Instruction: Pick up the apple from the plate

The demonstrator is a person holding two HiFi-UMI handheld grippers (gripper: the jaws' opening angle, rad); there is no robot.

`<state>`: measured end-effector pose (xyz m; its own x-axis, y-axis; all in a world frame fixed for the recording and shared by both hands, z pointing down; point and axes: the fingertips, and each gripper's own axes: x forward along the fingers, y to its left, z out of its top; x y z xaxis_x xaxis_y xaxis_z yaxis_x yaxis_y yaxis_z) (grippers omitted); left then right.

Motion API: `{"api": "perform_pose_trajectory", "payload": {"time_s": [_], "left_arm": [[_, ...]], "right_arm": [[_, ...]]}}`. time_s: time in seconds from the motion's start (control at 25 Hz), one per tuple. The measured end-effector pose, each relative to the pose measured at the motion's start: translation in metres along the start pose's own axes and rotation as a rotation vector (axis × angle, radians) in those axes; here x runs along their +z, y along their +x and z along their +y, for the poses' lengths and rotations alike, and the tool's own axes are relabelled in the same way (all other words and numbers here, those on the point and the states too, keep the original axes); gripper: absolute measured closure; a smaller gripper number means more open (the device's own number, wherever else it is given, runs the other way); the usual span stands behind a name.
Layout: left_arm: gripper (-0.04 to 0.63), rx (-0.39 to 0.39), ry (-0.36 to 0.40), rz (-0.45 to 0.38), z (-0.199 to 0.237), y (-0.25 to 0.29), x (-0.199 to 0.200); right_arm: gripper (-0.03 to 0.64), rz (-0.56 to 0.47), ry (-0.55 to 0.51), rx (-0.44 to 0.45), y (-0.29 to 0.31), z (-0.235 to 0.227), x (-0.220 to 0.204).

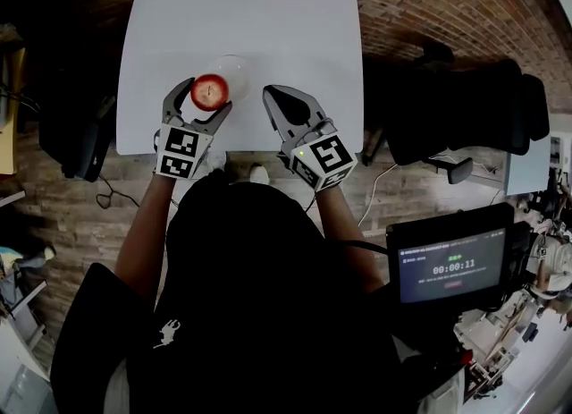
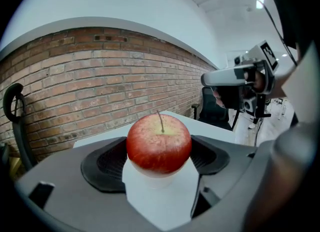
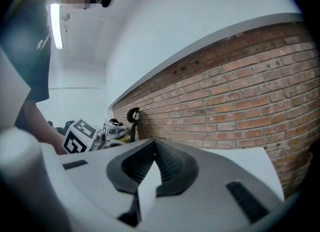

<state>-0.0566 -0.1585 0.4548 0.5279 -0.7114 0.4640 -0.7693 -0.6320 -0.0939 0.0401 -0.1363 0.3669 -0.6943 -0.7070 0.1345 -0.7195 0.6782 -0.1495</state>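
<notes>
A red apple (image 1: 210, 91) (image 2: 159, 143) with a yellow top and a stem sits between the two dark pads of my left gripper (image 1: 205, 103) (image 2: 160, 162), which is shut on it. It is held at the lower-left rim of a pale round plate (image 1: 238, 67) on the white table (image 1: 268, 28). In the left gripper view the pads (image 2: 102, 163) press the apple from both sides. My right gripper (image 1: 269, 94) (image 3: 151, 148) hovers to the right of the plate near the table's front edge, its jaws shut together with nothing in them.
Black office chairs stand left (image 1: 76, 126) and right (image 1: 460, 104) of the table on a brick floor. A tablet screen showing a timer (image 1: 451, 265) is at the lower right. The person's dark torso (image 1: 250, 296) fills the near side.
</notes>
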Motion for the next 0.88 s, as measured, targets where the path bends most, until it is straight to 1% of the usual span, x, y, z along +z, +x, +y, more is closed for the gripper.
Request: {"api": "perform_pose_trajectory", "payload": {"time_s": [0.64,0.88], "left_arm": [[0.212,0.061,0.014,-0.071,0.006,-0.051,0.032],[0.211,0.067,0.014,-0.087,0.006,-0.055,0.036]], "right_arm": [[0.613,-0.037,-0.028,0.01,-0.002,0.01,0.017],[0.614,-0.049,-0.043,0.01,-0.001,0.01,0.022]]}}
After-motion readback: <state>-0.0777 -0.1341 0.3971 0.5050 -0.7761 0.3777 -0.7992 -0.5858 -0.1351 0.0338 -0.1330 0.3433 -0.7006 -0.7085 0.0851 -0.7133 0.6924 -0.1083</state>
